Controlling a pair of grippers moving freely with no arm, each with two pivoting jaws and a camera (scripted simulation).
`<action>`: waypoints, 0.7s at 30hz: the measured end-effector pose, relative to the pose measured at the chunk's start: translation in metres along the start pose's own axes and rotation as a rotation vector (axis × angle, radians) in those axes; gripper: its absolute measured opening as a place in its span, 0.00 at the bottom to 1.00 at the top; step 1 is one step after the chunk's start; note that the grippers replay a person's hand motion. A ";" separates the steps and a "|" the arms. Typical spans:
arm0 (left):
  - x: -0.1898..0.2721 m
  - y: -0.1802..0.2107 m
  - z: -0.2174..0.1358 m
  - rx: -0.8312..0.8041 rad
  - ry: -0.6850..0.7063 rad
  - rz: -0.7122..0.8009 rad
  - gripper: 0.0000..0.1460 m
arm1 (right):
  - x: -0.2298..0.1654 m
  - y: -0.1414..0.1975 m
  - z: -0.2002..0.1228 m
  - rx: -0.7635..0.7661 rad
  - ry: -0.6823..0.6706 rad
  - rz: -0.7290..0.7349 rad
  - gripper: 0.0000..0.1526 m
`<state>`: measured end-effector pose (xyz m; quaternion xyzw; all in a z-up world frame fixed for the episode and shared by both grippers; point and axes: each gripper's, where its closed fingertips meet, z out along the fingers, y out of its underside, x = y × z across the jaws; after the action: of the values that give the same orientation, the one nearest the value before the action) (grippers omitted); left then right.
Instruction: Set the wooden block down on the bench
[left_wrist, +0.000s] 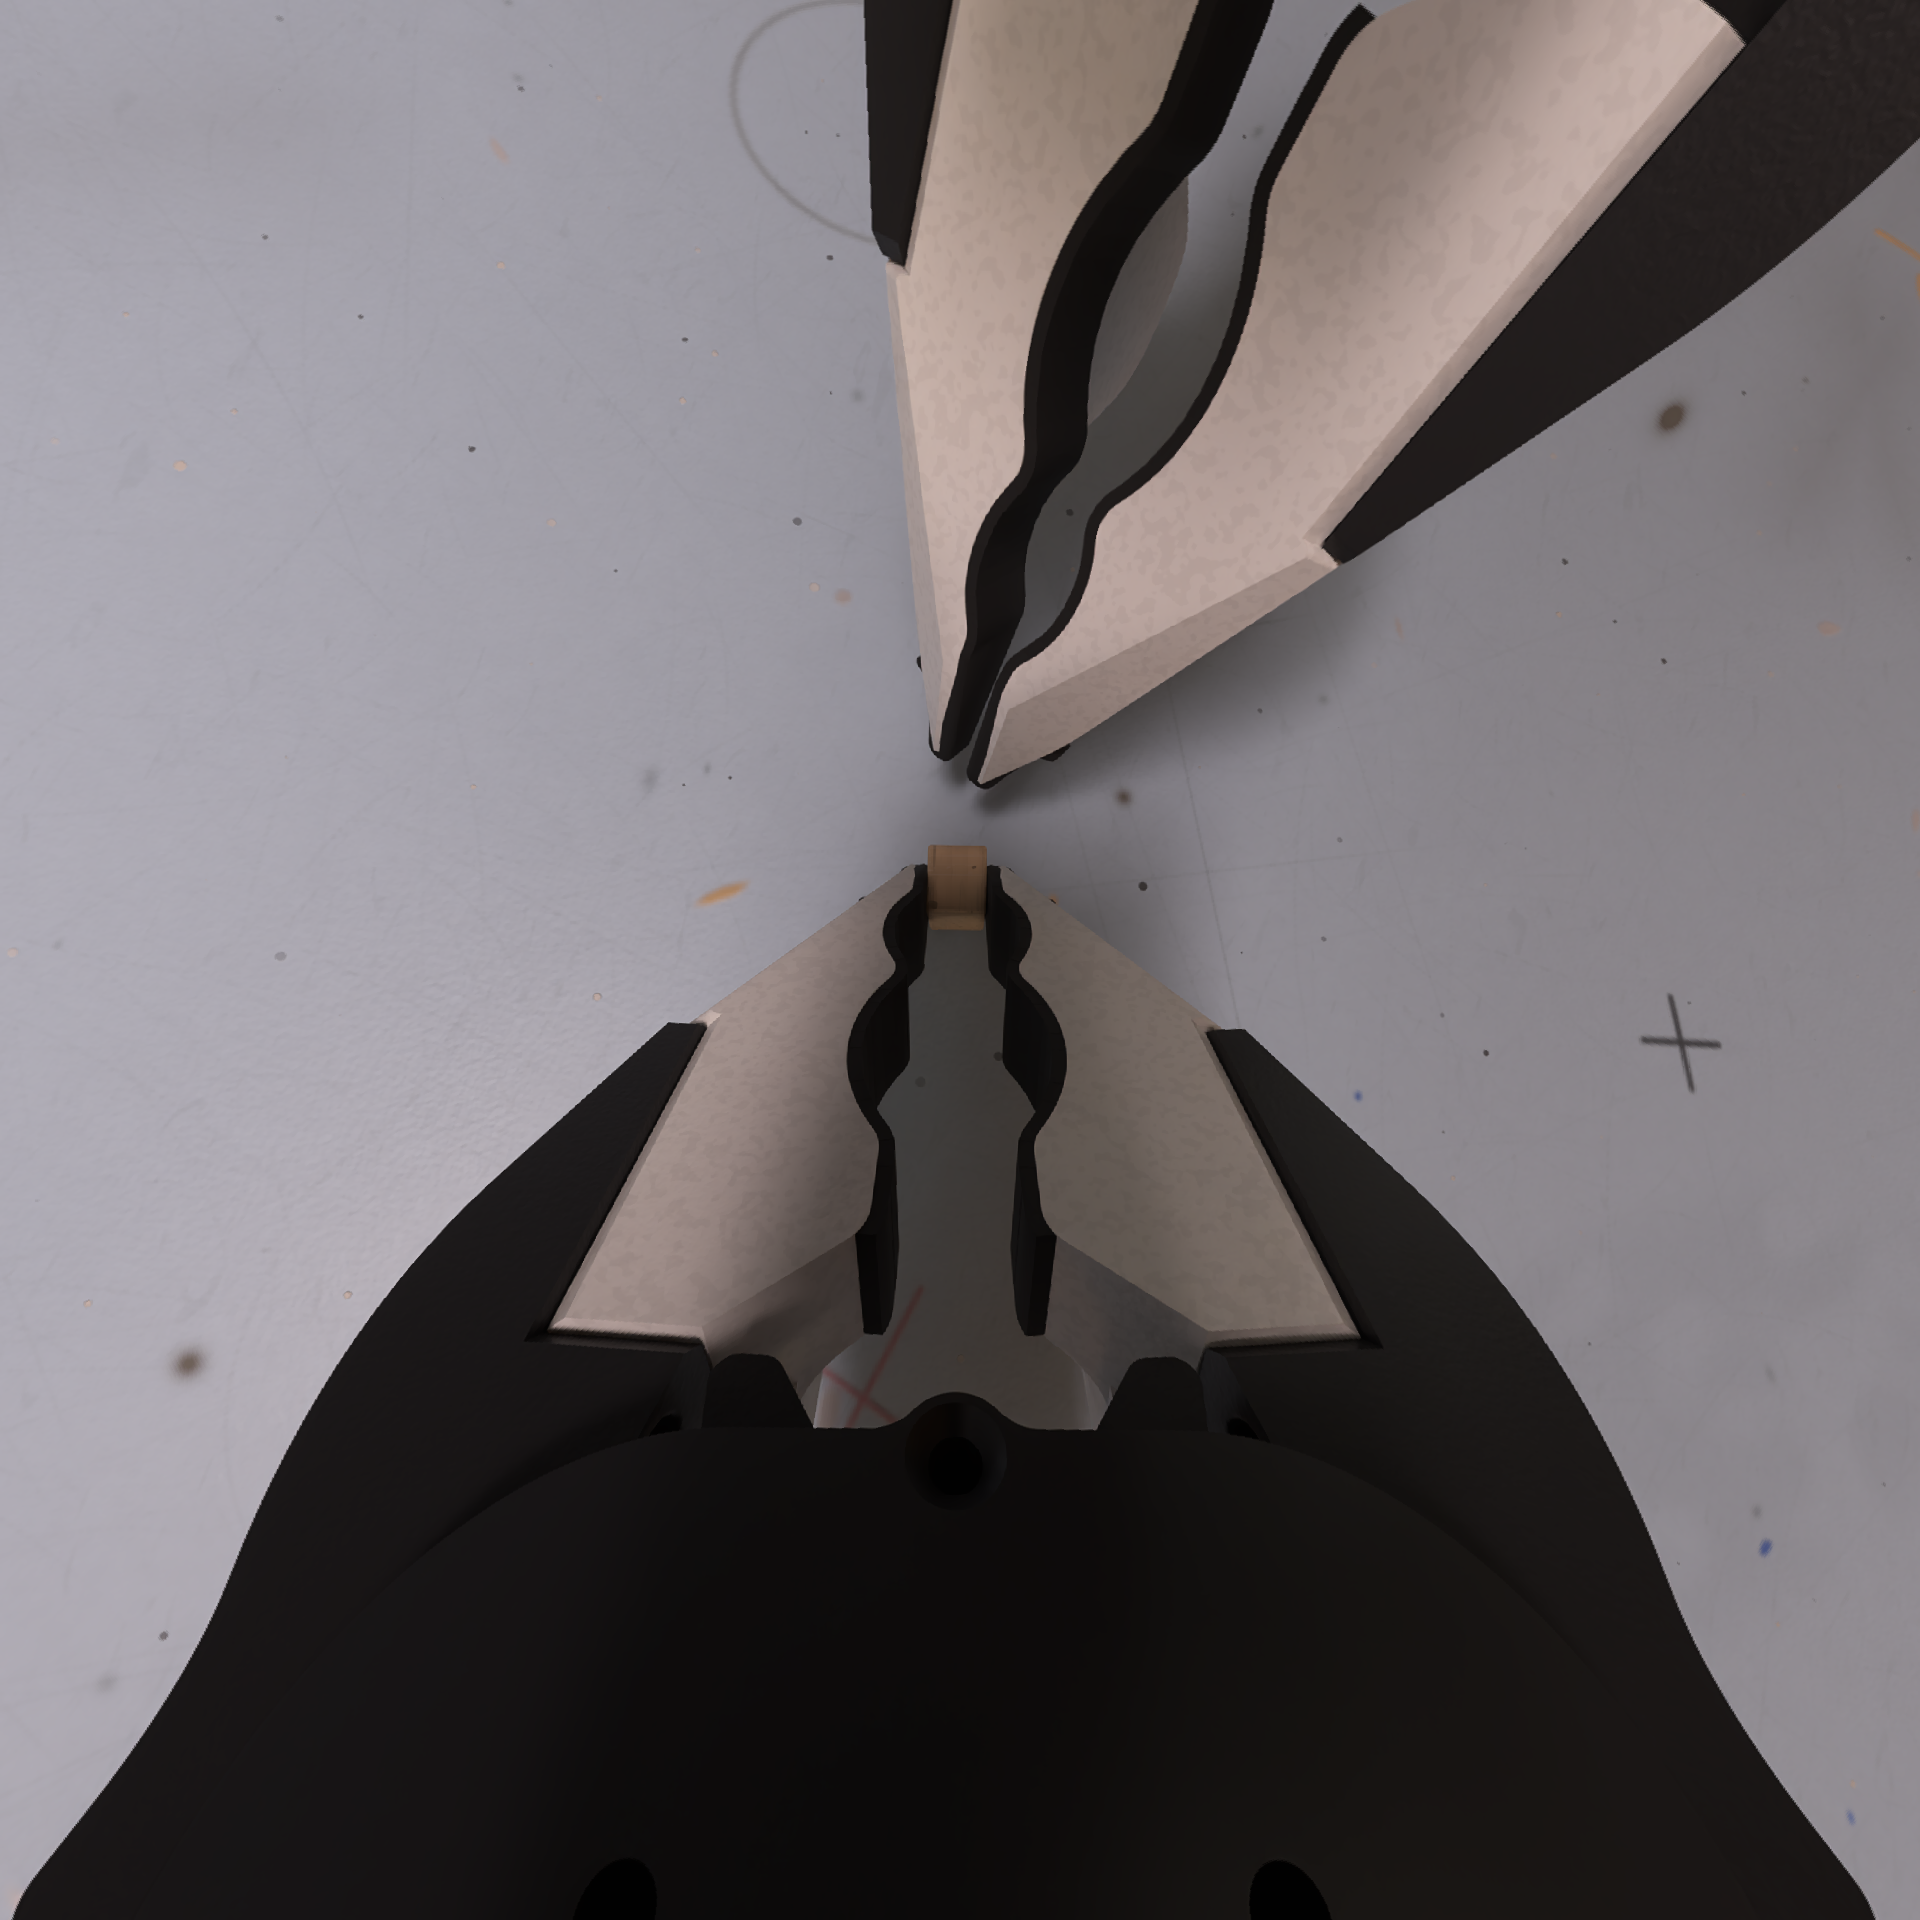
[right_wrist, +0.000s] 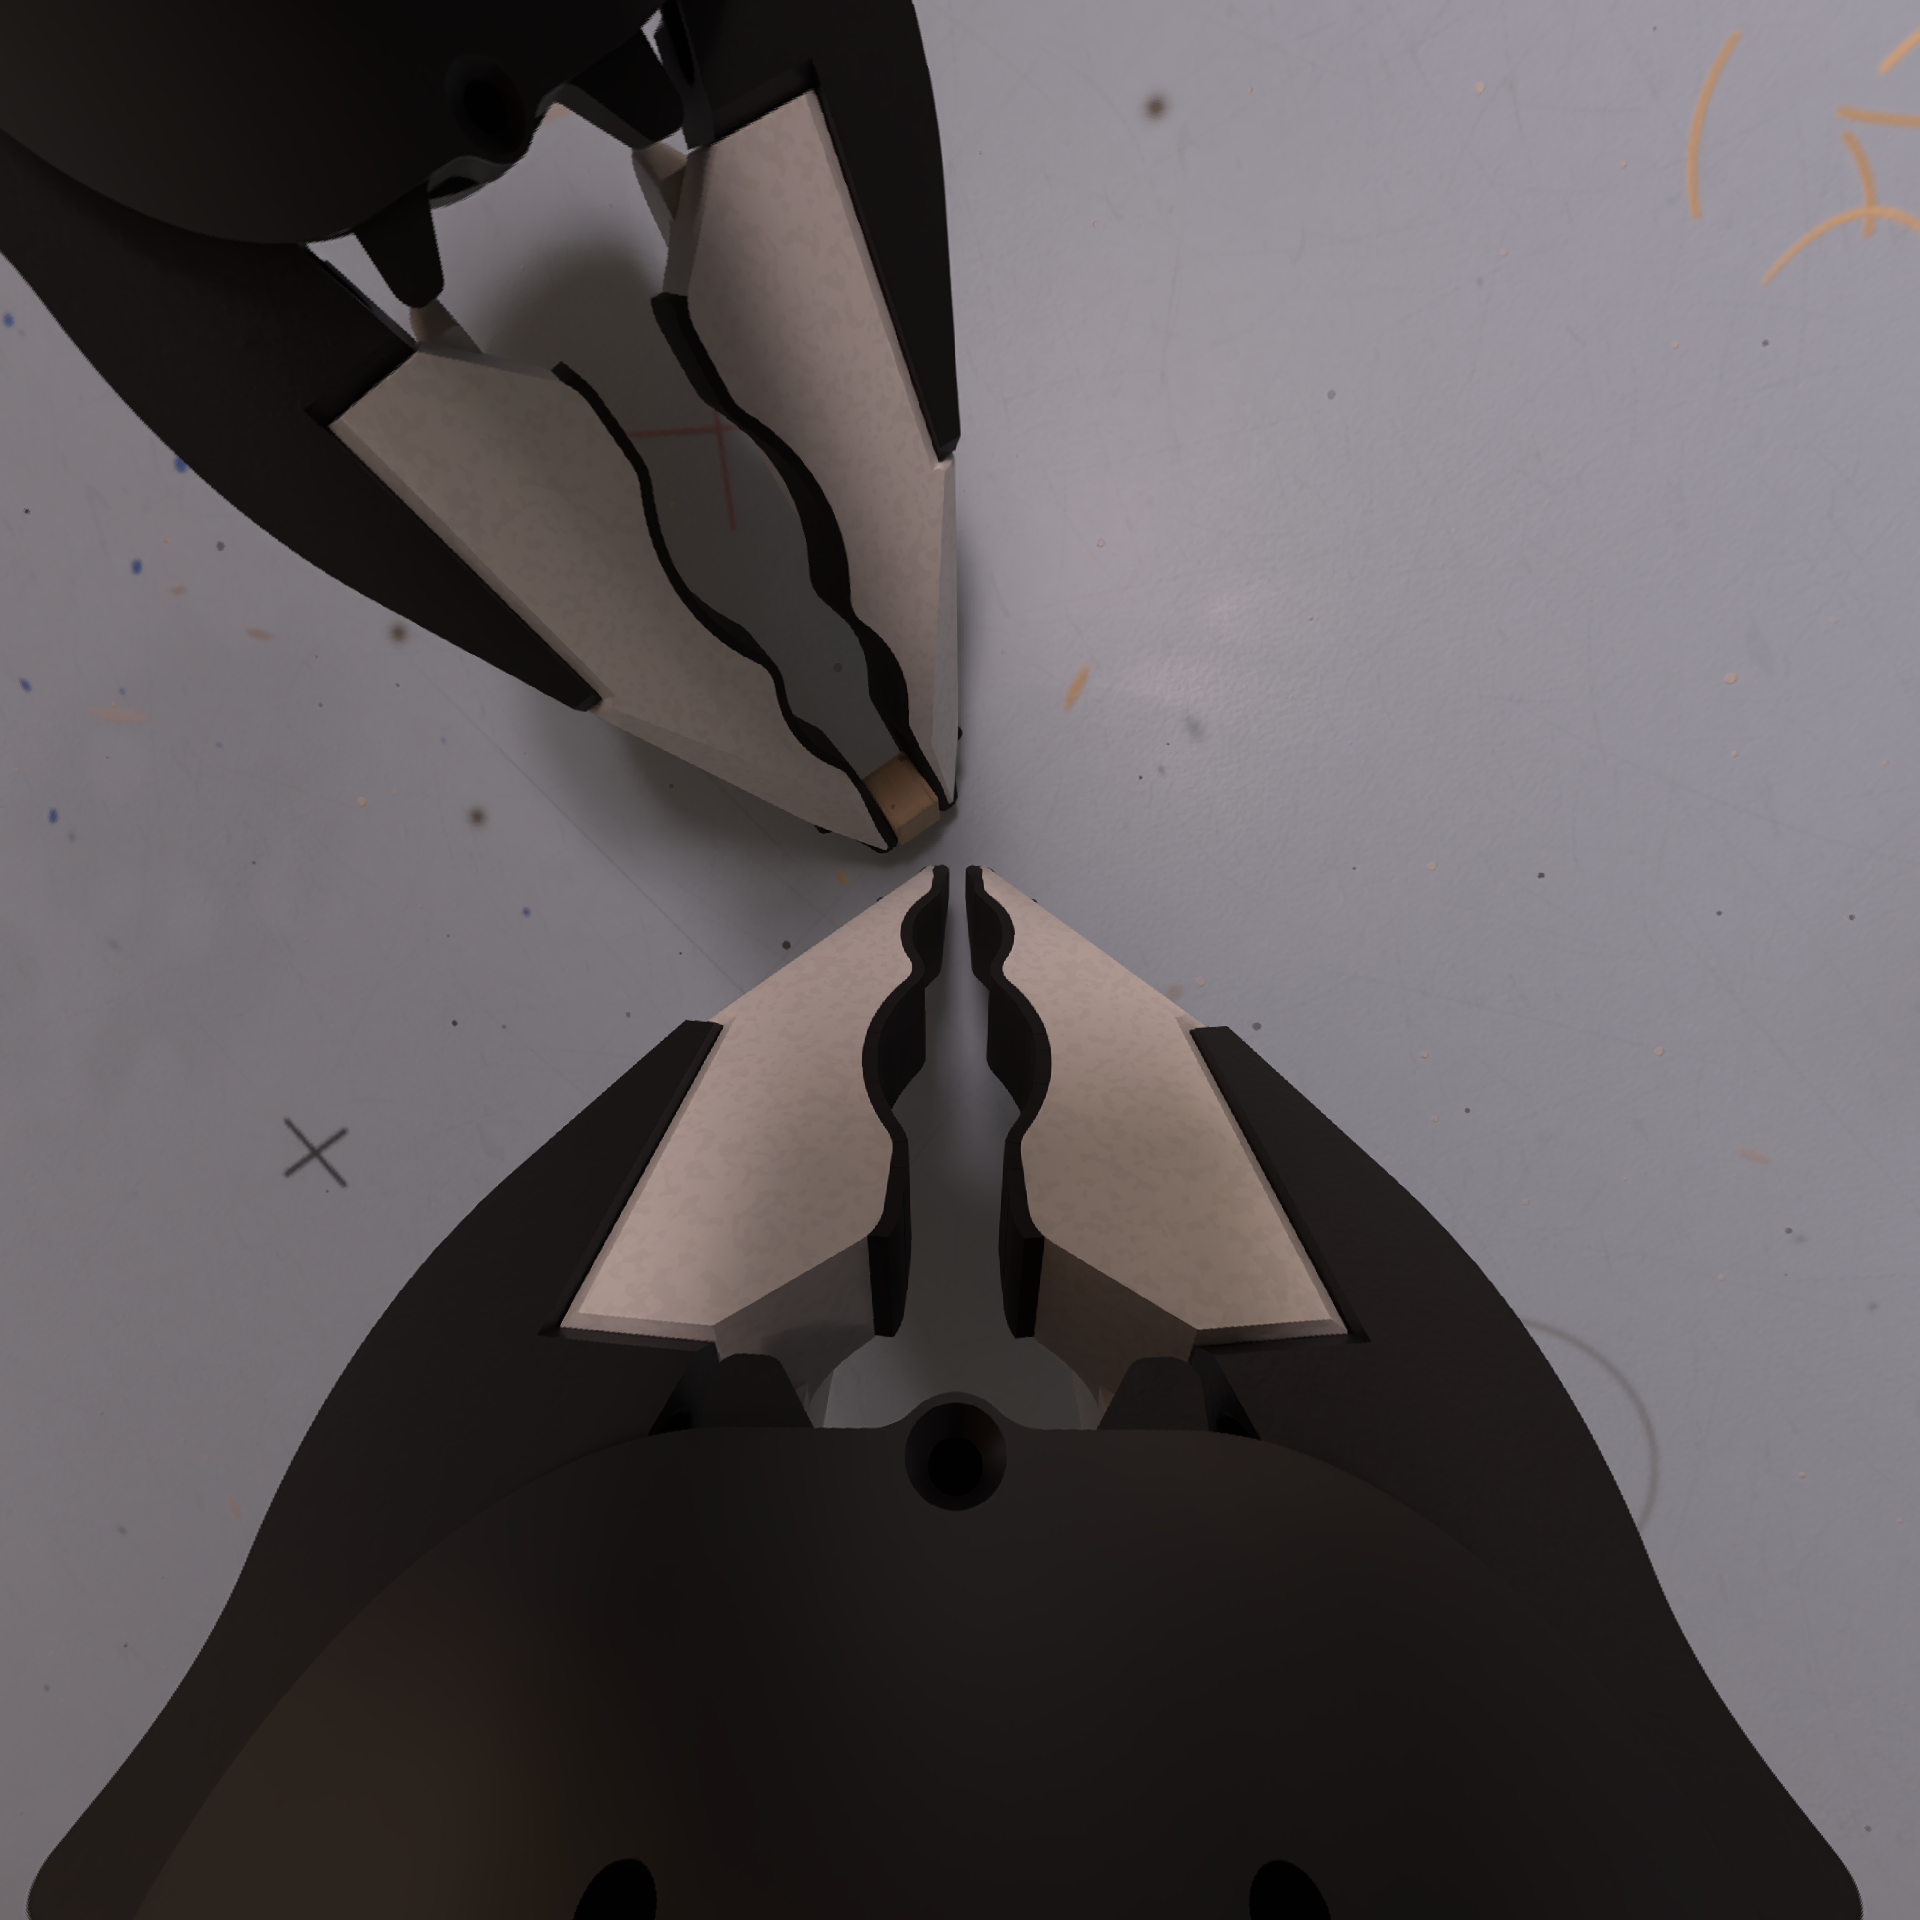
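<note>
A small pale wooden block (left_wrist: 956, 885) sits clamped between the tips of my left gripper (left_wrist: 956, 881), just above the grey bench (left_wrist: 416, 623). The block also shows in the right wrist view (right_wrist: 902, 798), held at the left gripper's tips (right_wrist: 906, 802). My right gripper (right_wrist: 958, 875) is shut and holds nothing, its tips a short way from the block. In the left wrist view the right gripper (left_wrist: 961, 764) points down at the block from the top, tips nearly together.
The bench carries specks and scuffs. A dark pencilled cross (left_wrist: 1681, 1041) lies to the right in the left wrist view and shows to the left in the right wrist view (right_wrist: 315, 1153). A red cross (right_wrist: 691, 447) and orange curls (right_wrist: 1839, 197) mark the surface.
</note>
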<state>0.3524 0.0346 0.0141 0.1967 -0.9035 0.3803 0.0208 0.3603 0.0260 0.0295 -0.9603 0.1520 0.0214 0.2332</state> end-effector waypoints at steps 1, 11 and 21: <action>0.000 0.000 0.000 0.003 0.003 -0.001 0.07 | -0.001 0.000 0.000 0.003 0.000 -0.002 0.02; -0.001 -0.001 -0.001 0.014 0.013 -0.013 0.07 | -0.002 -0.002 0.001 -0.019 0.025 -0.045 0.02; -0.002 0.000 0.000 0.010 0.008 -0.013 0.07 | -0.002 -0.003 0.001 -0.001 0.011 -0.023 0.02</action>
<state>0.3543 0.0355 0.0139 0.2012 -0.9002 0.3852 0.0260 0.3597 0.0298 0.0302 -0.9622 0.1419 0.0137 0.2320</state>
